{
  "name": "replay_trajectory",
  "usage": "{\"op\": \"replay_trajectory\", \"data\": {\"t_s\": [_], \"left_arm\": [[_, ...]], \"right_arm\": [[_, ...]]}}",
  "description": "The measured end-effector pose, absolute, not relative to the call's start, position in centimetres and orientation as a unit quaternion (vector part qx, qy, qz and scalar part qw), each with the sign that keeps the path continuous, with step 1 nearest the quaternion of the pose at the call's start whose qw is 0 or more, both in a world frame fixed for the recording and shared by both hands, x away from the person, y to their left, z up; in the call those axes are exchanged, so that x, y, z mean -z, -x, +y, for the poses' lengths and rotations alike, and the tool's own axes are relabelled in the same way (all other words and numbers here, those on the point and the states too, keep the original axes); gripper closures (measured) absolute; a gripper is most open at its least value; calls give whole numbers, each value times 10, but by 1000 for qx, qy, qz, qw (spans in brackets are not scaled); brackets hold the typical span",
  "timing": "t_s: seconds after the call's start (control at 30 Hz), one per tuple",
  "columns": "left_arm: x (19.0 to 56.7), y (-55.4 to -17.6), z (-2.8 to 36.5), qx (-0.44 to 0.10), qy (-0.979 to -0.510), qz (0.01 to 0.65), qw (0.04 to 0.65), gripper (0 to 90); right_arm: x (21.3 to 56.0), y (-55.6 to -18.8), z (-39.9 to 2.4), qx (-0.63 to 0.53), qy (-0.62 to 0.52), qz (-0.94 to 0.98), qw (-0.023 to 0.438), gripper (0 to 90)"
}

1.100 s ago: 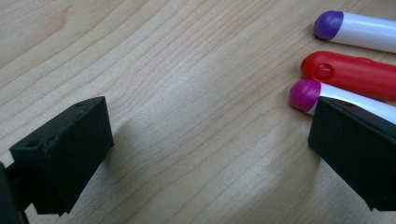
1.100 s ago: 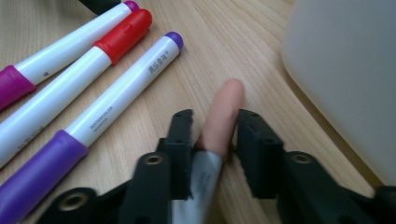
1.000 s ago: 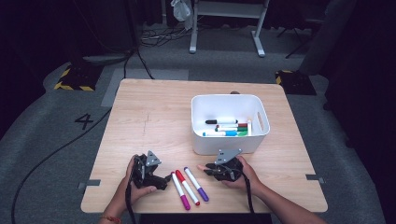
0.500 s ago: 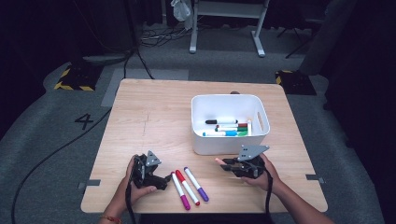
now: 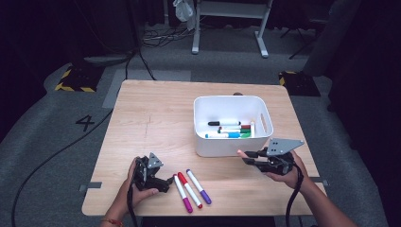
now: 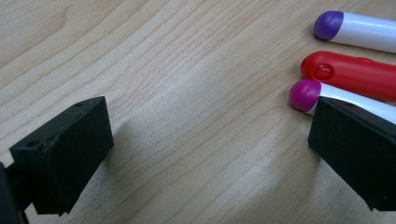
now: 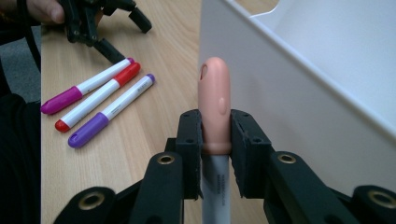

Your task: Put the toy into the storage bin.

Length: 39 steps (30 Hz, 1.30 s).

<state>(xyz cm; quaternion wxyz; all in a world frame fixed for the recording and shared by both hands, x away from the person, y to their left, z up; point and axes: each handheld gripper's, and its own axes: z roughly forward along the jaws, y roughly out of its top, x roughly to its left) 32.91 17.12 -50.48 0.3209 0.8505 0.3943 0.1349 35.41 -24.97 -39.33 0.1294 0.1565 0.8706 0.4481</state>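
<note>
Forearms enter from the table's near edge in the high view: right gripper (image 5: 249, 156) held level by the bin's (image 5: 231, 146) front wall, left gripper (image 5: 163, 182) resting beside 3 markers (image 5: 191, 189). Left gripper view: jaws spread over bare wood. Right gripper view: jaws pinching a peach-capped marker (image 7: 214, 107).

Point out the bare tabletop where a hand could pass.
Free: the broad left half of the table, left of the white bin. Crowded: the front edge, where three markers lie between left gripper and right gripper.
</note>
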Motion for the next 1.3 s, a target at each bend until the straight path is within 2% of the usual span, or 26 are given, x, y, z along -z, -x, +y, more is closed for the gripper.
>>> {"op": "replay_trajectory", "data": {"t_s": [0.37, 0.7, 0.97, 1.07, 1.3], "left_arm": [[505, -329, 171, -135, -851, 394, 321, 0], [505, -329, 171, -135, -851, 394, 321, 0], [505, -329, 171, -135, -851, 394, 320, 0], [505, -329, 171, -135, -851, 394, 319, 0], [505, -329, 171, -135, -851, 394, 320, 0]], "right_arm": [[334, -362, -267, -465, -152, 853, 182, 750], [292, -383, -263, -458, -148, 849, 215, 751], [289, -408, -240, -433, -137, 861, 231, 751], [295, -419, -229, -415, -135, 866, 245, 751], [315, -437, -208, -389, -128, 881, 237, 751]]}}
